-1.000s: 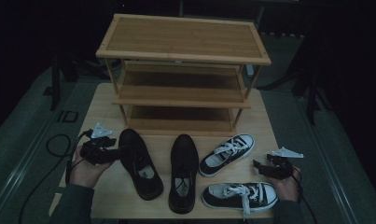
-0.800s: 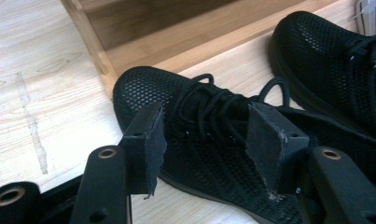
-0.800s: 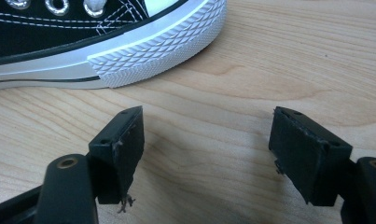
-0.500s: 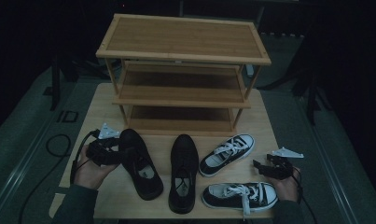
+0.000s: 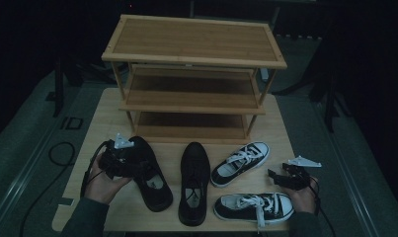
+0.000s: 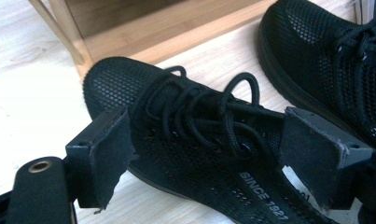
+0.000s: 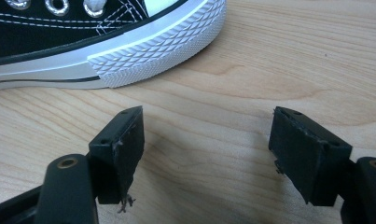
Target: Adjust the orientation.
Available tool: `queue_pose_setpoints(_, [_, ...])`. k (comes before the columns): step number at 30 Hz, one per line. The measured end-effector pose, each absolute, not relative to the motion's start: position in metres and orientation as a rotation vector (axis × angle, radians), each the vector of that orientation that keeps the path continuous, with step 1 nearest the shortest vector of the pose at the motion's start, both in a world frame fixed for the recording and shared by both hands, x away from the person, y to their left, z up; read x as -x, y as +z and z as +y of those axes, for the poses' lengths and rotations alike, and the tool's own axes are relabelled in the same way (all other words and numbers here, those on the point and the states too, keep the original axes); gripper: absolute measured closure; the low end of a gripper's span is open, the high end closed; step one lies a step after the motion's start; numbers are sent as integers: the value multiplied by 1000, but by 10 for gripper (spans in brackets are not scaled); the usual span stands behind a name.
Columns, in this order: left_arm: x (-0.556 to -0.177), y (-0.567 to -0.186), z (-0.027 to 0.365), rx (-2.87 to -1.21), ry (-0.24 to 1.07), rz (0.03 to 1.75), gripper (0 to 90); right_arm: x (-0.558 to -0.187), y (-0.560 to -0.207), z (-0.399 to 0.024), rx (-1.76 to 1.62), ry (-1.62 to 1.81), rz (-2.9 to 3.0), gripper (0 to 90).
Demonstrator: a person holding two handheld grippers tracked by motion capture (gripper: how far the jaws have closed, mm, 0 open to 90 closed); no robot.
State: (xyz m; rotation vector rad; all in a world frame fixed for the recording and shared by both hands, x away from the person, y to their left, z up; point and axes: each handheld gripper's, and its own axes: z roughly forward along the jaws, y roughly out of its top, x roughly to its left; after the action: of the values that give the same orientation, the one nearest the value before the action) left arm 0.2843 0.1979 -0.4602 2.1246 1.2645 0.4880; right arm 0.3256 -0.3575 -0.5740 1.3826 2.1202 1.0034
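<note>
The left gripper (image 6: pixel 209 154) has just been opening its jaws, which now stand wide astride the laced middle of the left black mesh shoe (image 5: pixel 149 173), the pads clear of its sides; that shoe lies on the table (image 5: pixel 102 106) in front of the shoe rack (image 5: pixel 194 74), off the rack's left leg, toe toward the rack. From here a close could pinch the loose lace loops (image 6: pixel 241 88) instead of the upper, so the shoe might swing or slip when lifted; a grip on soft mesh could also fold it, and the toe could catch the rack's lowest shelf. Its twin, the second black shoe (image 5: pixel 194 182), lies close alongside and might get nudged. The right gripper (image 7: pixel 206 154) rests with jaws wide and nothing between them, beside the near sneaker (image 5: pixel 253 206), farther from the rack than the far sneaker (image 5: pixel 239 164). The high view is dim; the mesh shoe's heel is cut off in the left gripper view, and the left gripper hides part of it from above.
</note>
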Motion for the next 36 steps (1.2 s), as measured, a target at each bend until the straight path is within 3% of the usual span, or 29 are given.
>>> queue_pose_setpoints(9, [-284, -478, 184, -2216, 498, 1299, 177, -325, -574, -358, -1389, 1000, 2112, 281])
queue_pose_setpoints(16, [-283, -482, 180, -2252, 495, 1326, 256, -325, -574, -358, -1388, 998, 2112, 282])
queue_pose_setpoints(20, [-283, -483, 180, -2260, 429, 1350, 432, -325, -574, -358, -1388, 1001, 2111, 282])
queue_pose_setpoints(24, [-283, -482, 182, -2263, 362, 1363, 504, -325, -574, -358, -1388, 1001, 2111, 282])
queue_pose_setpoints(26, [-282, -482, 182, -2266, 345, 1363, 631, -325, -574, -358, -1389, 1003, 2111, 282])
queue_pose_setpoints(36, [-285, -476, 196, -2311, 387, 1345, 845, -325, -574, -358, -1389, 1003, 2111, 282])
